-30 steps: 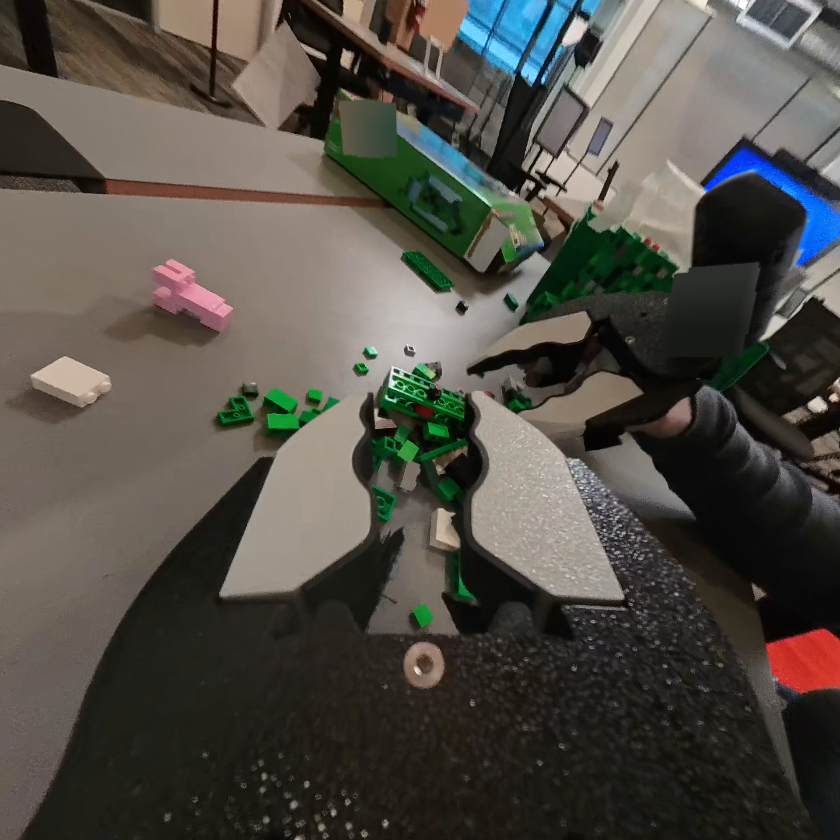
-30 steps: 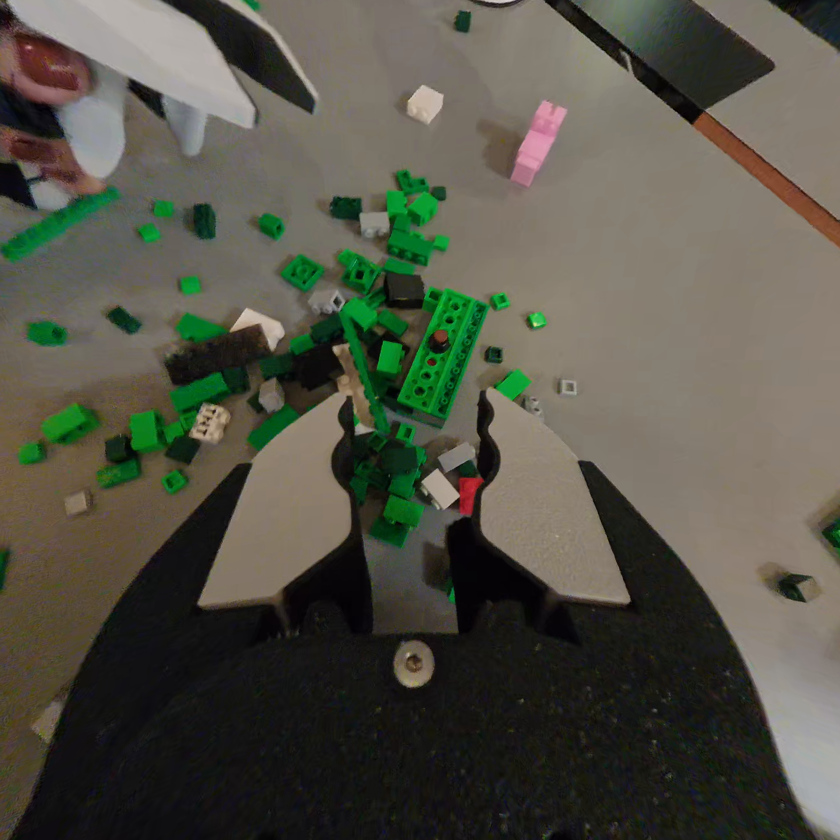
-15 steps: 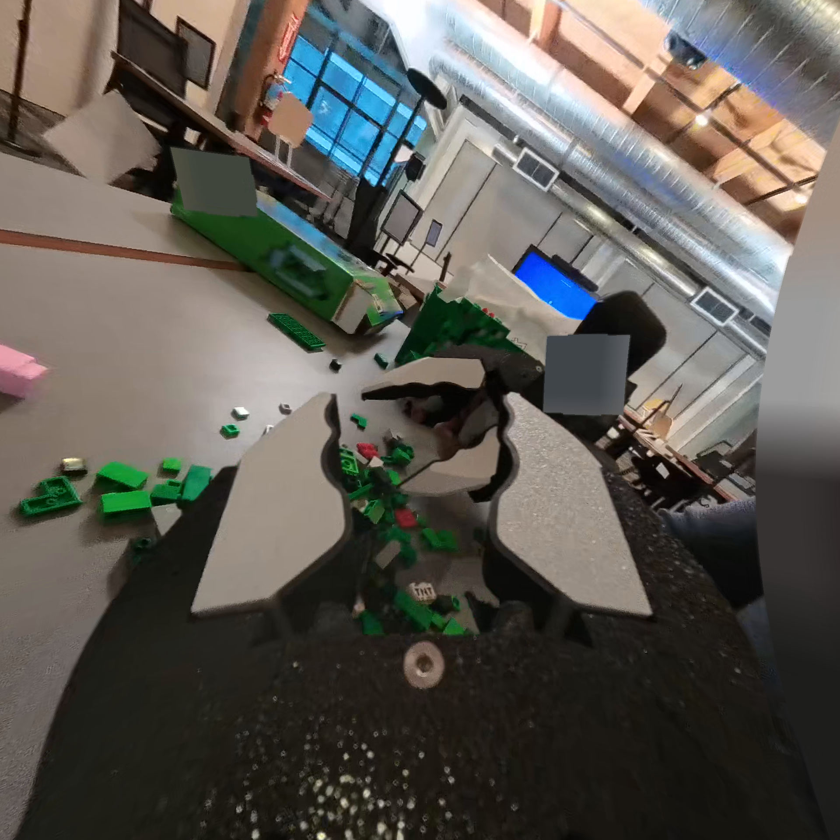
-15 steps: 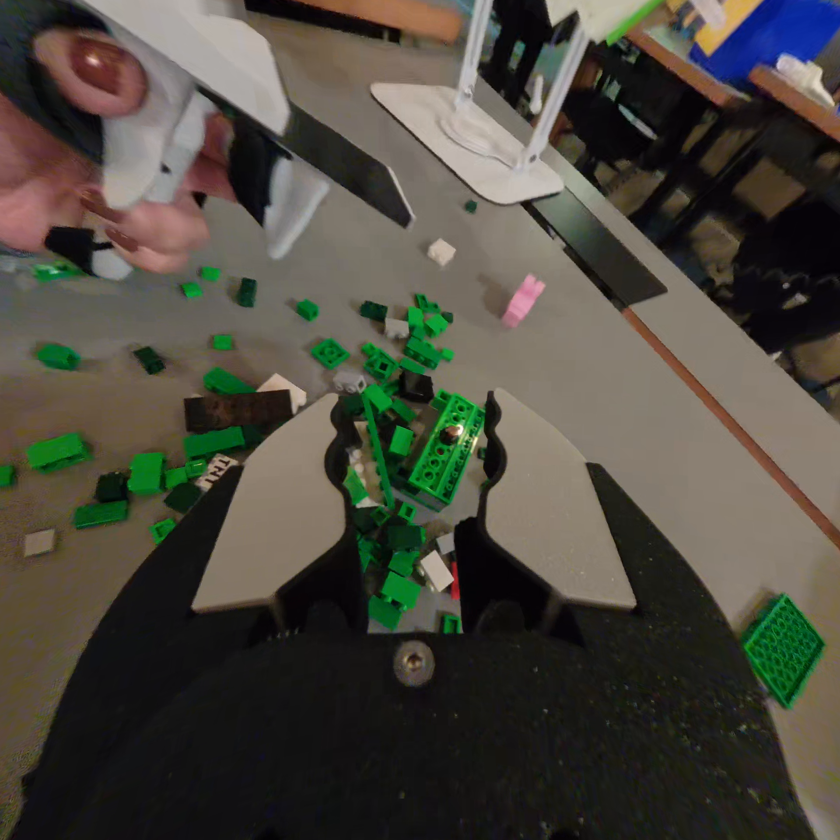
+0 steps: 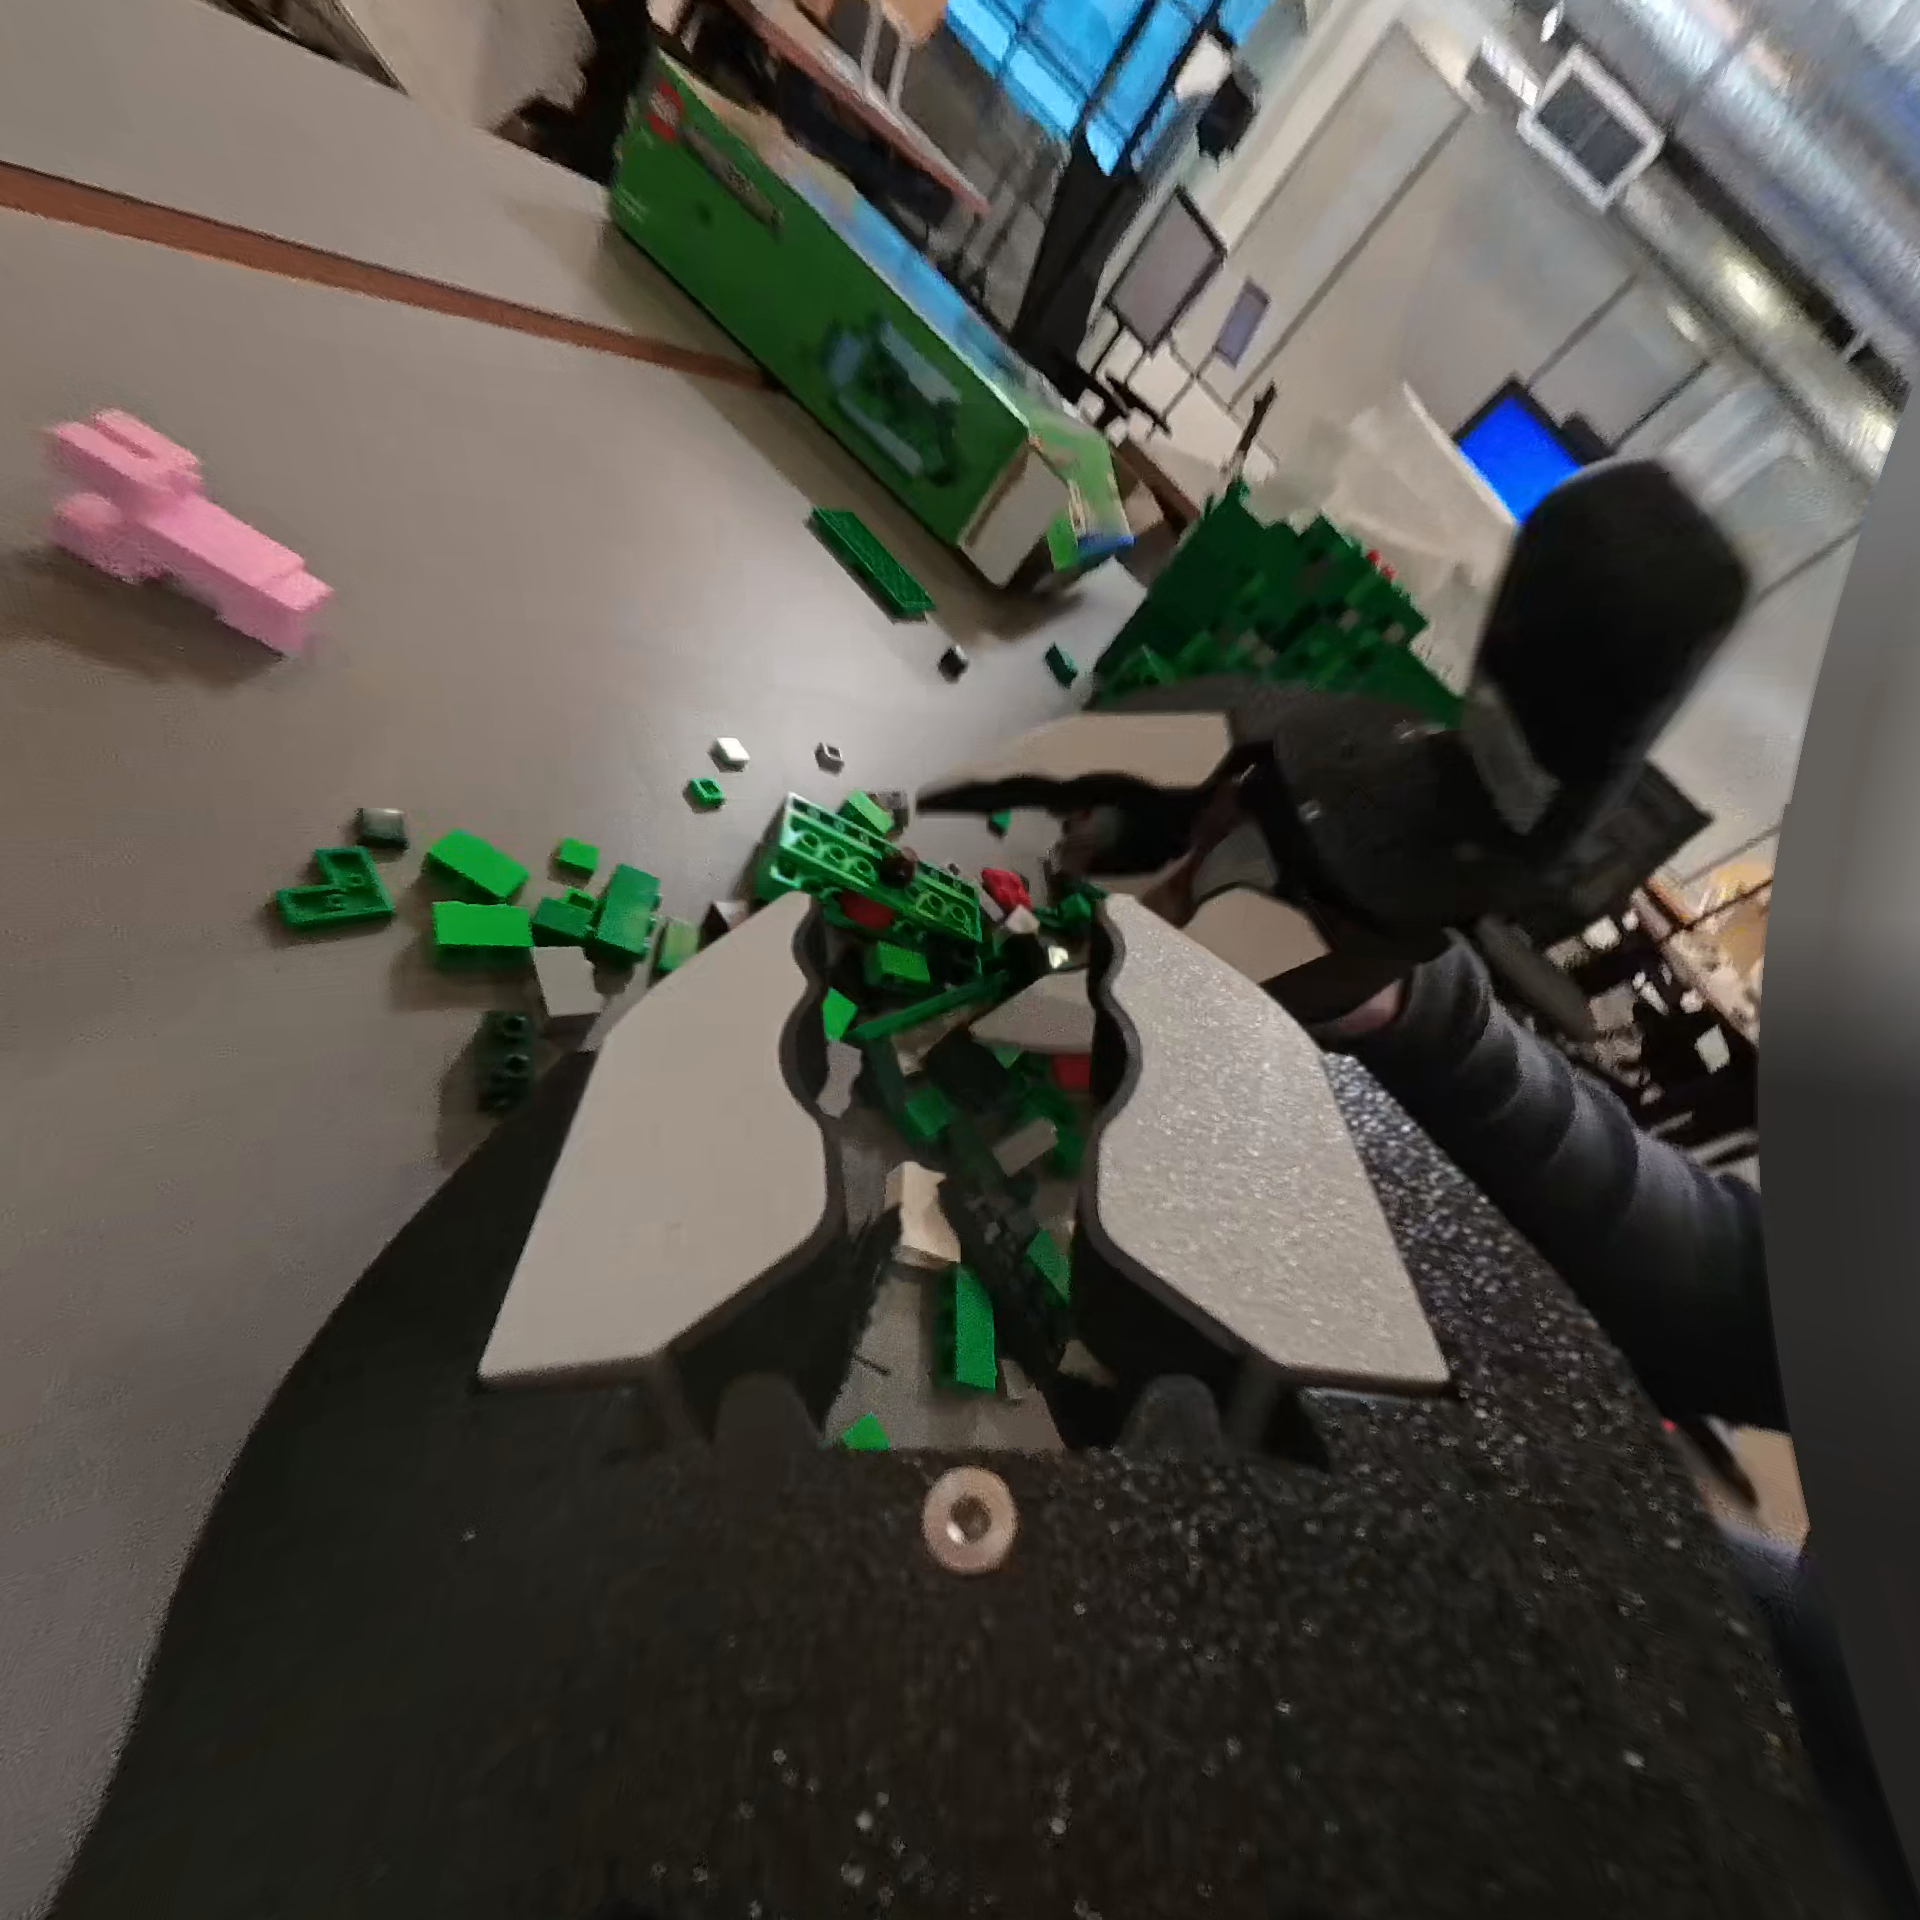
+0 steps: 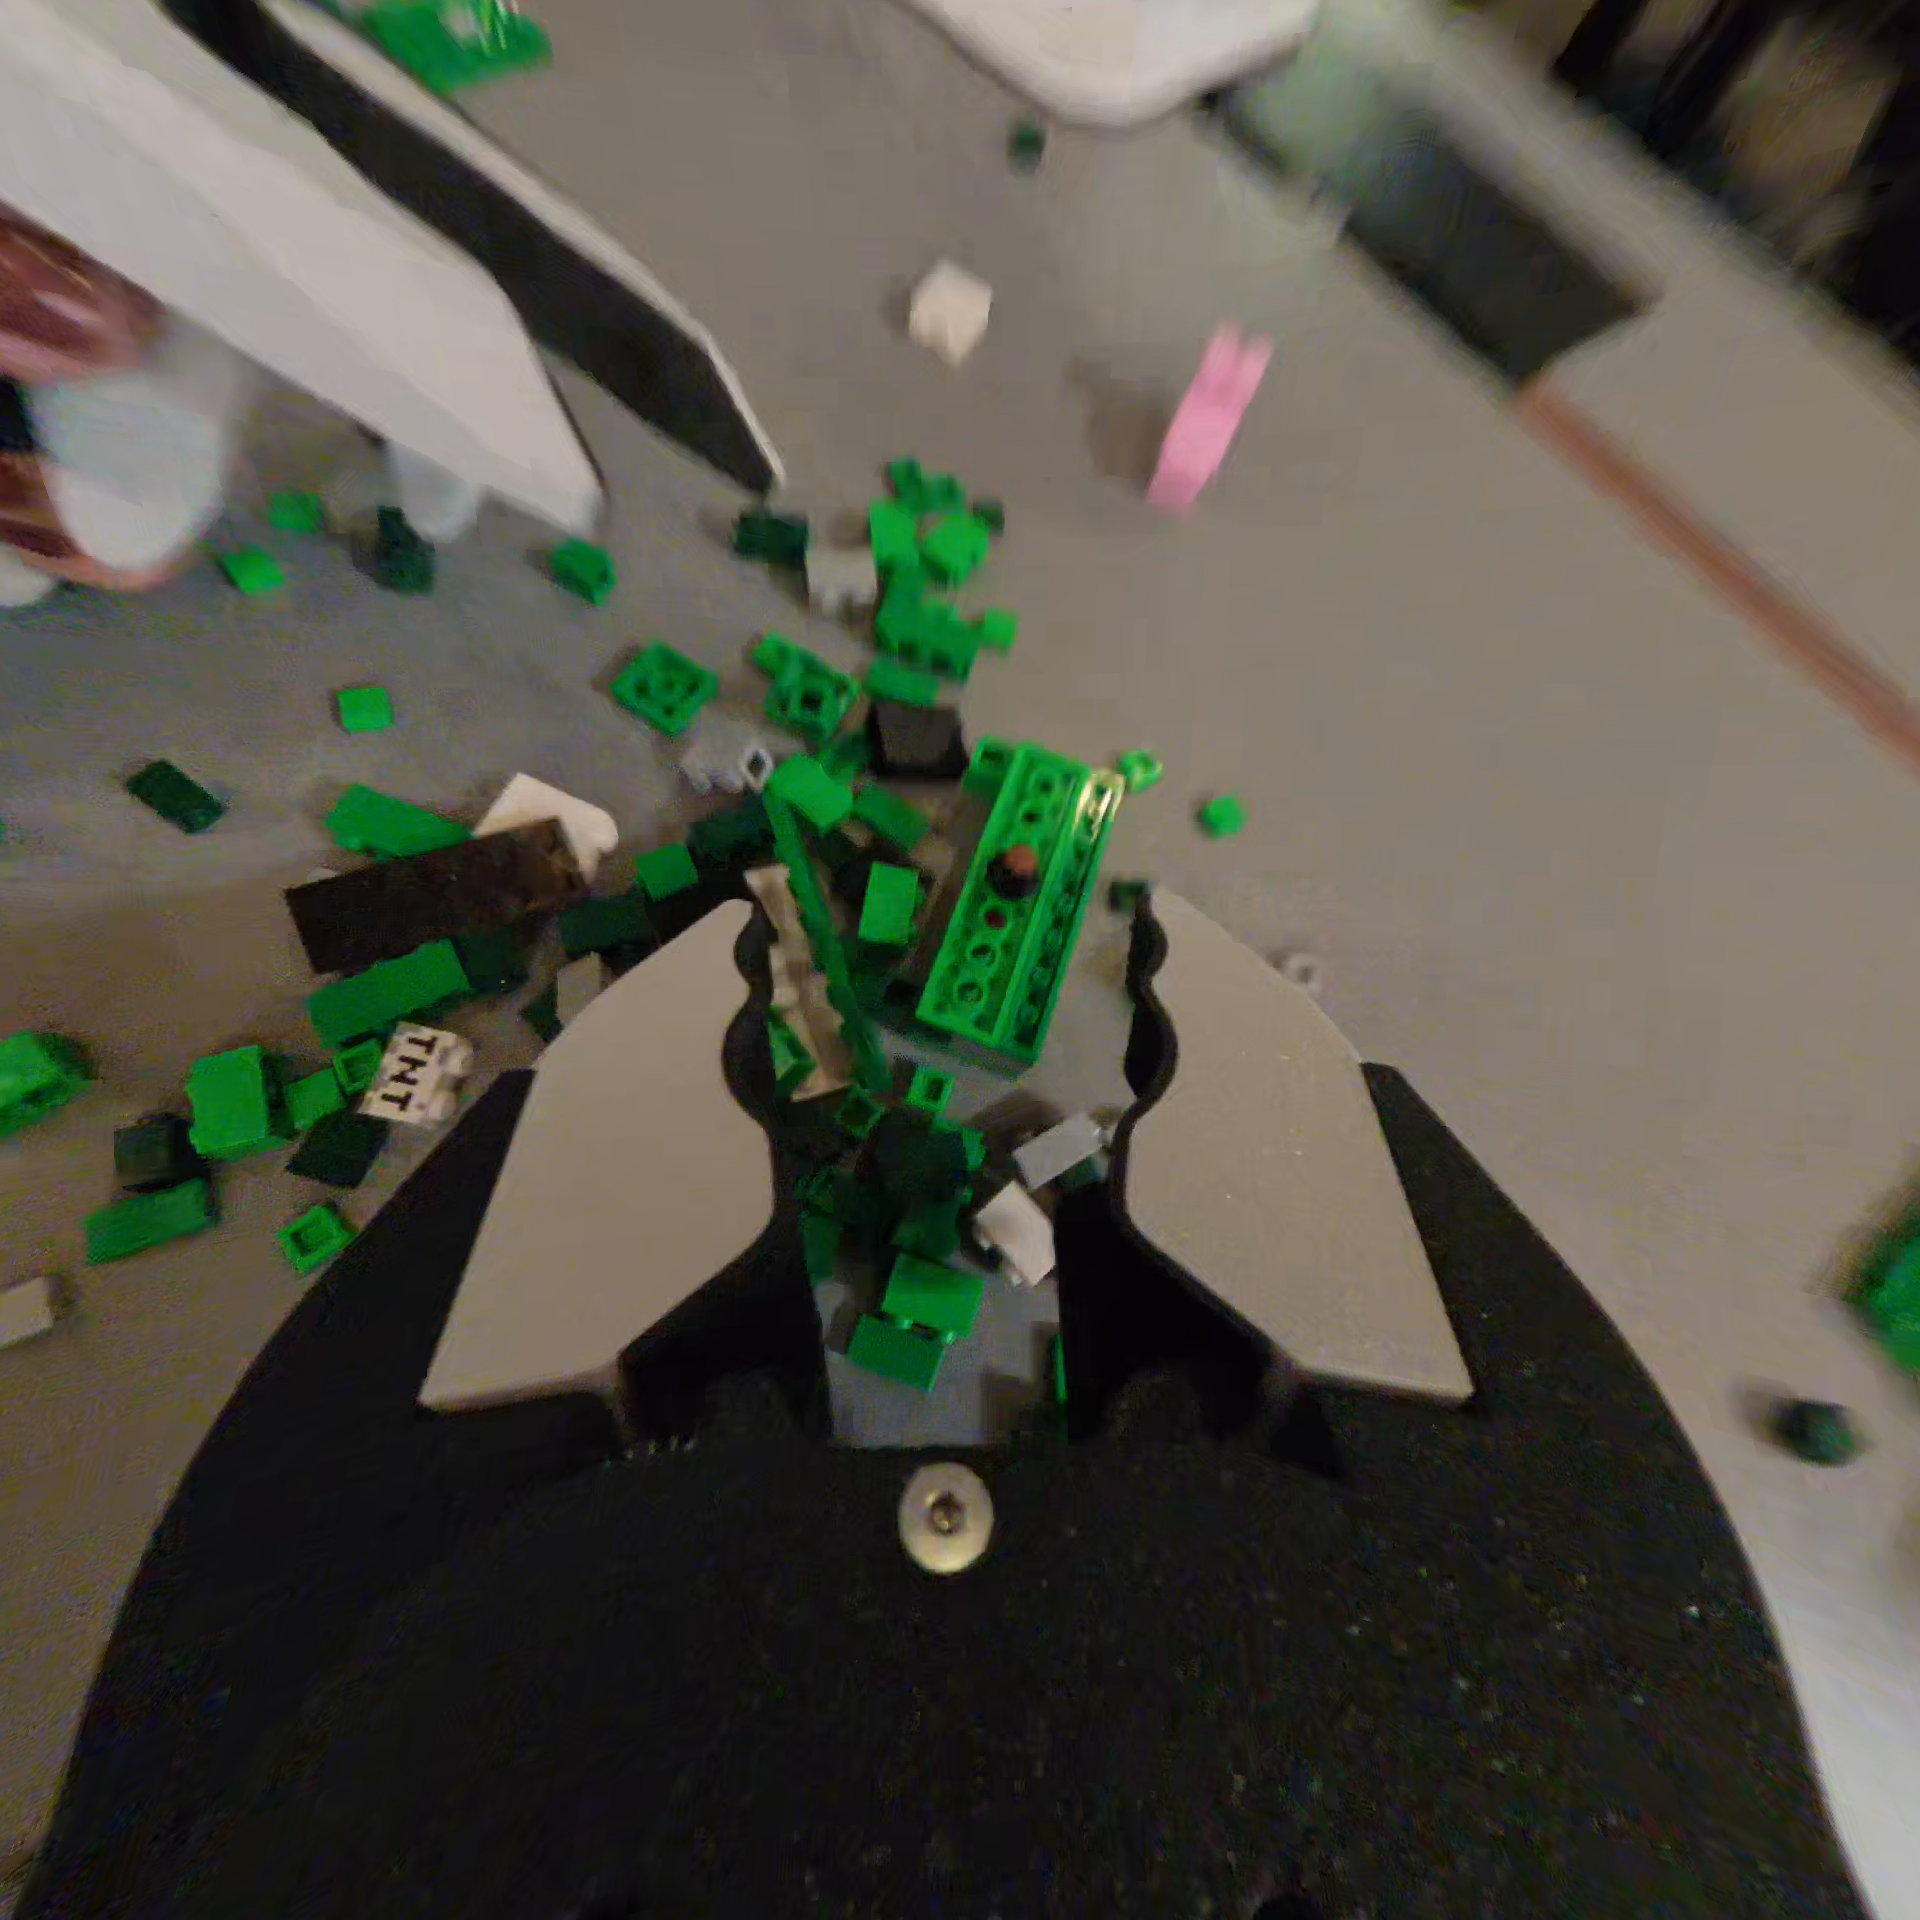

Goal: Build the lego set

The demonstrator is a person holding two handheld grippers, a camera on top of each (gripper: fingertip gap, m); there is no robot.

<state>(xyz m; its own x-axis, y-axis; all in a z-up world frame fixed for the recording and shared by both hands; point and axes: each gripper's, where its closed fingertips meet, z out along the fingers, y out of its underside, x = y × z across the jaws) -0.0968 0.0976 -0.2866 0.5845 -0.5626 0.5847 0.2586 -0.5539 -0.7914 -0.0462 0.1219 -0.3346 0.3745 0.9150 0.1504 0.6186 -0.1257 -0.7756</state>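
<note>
A pile of loose green, grey and black lego pieces (image 5: 935, 1049) lies on the grey table (image 5: 520, 582). A long green brick with holes (image 5: 883, 862) lies on top of the pile; it also shows in the right wrist view (image 6: 1023, 904). My left gripper (image 5: 951, 925) is open and empty, low over the pile, with pieces between its jaws. My right gripper (image 6: 940, 914) is open and empty, and the long brick lies just ahead between its jaws. The two grippers face each other across the pile. One of the right gripper's fingers (image 5: 1122, 743) shows behind the long brick.
A pink lego pig (image 5: 177, 530) and a white brick (image 6: 948, 310) lie apart from the pile. A green set box (image 5: 831, 312), a green plate (image 5: 868, 561) and a built green structure (image 5: 1268, 613) stand farther off. A black-brown brick (image 6: 426, 904) lies left of the pile. Some 8 centimetres of space lies between my two pairs of fingers. The pink lego pig (image 5: 177, 530) is about equally far from each gripper, around 15 centimetres.
The left wrist view tipped up half a second ago and is back down on the pile. The right gripper has tipped down, closer over the long green brick. Both jaws stay open.
</note>
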